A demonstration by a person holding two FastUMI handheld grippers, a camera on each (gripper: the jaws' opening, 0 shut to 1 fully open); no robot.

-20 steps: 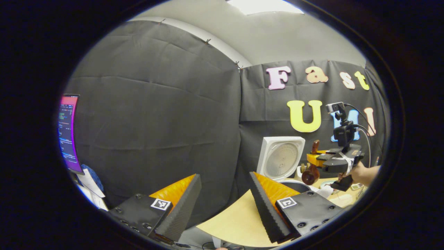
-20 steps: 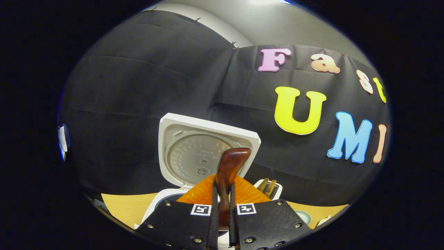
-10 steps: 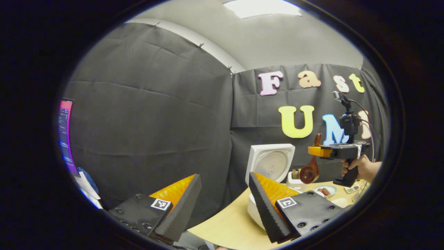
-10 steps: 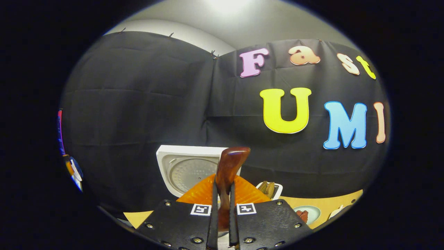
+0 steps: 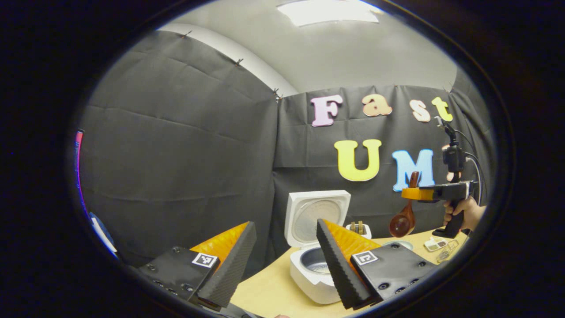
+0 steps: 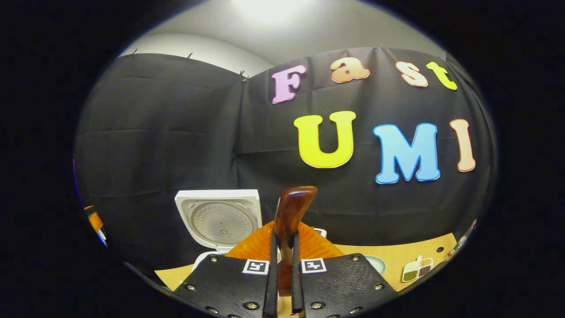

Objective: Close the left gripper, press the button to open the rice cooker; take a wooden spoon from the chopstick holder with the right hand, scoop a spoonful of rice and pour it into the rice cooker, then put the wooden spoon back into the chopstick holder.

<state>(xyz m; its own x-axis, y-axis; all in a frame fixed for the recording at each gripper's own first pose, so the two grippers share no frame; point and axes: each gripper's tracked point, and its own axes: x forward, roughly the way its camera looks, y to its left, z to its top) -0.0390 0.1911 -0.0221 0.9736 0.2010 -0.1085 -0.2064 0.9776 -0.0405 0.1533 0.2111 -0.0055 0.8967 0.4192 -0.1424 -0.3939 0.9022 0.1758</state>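
Spoon clamped mid-handle in right gripper (image 6: 282, 282); left gripper (image 5: 282, 260) fingers apart.
Glossy brown wooden spoon (image 5: 402, 221): likely light, stiff, slick.

rice cooker (image 5: 315, 265) on table (image 5: 273, 291), chopstick holder (image 5: 358, 229) behind it — wooden spoon (image 5: 402, 221) held above, right

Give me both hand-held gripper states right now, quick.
Left hand-held gripper: open, holding nothing.
Right hand-held gripper: shut on the wooden spoon, handle clamped between both fingers.
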